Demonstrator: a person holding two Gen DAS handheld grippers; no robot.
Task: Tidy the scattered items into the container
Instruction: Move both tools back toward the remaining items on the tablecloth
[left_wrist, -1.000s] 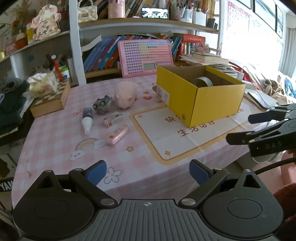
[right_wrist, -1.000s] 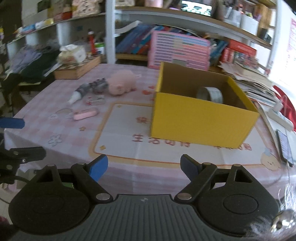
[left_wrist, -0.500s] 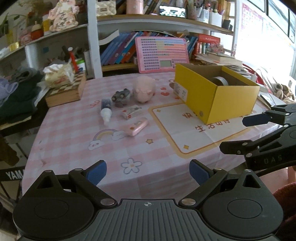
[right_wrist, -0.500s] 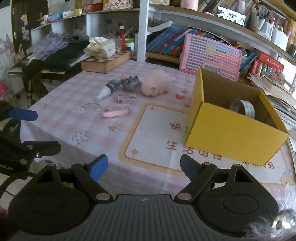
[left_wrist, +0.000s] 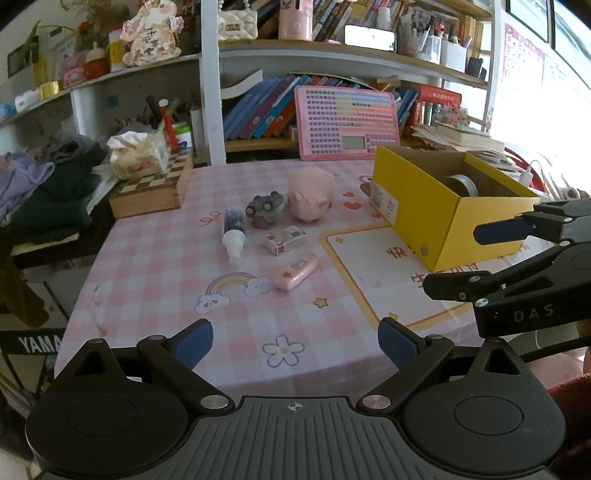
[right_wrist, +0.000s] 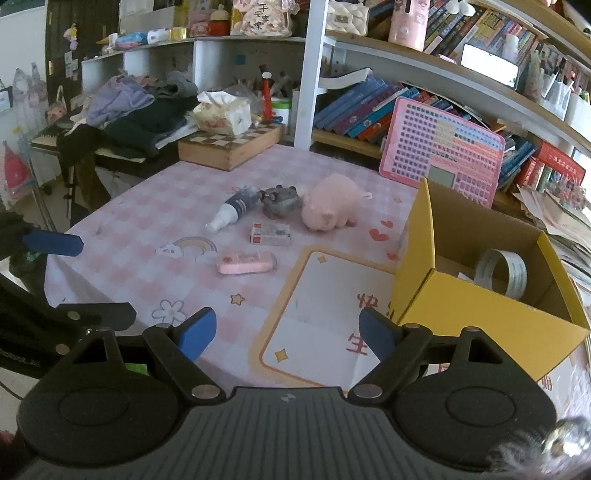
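Two grippers, our left gripper (left_wrist: 295, 341) and right gripper (right_wrist: 287, 332), stand wide open and empty near the checked tablecloth (left_wrist: 155, 280). Beyond lie a rounded pink case (left_wrist: 295, 272), a small flat carton (left_wrist: 285, 239), a bottle (left_wrist: 233, 232), a grey toy (left_wrist: 266, 210) and a plush pig (left_wrist: 310, 197). Right, the yellow cardboard box (right_wrist: 480, 317) holds a tape roll (right_wrist: 502, 271).

Both swung leftward across the table (left_wrist: 155, 280): yellow box (right_wrist: 480, 317) now far right for the right gripper (right_wrist: 286, 334), scattered items centred before the left gripper (left_wrist: 295, 341).
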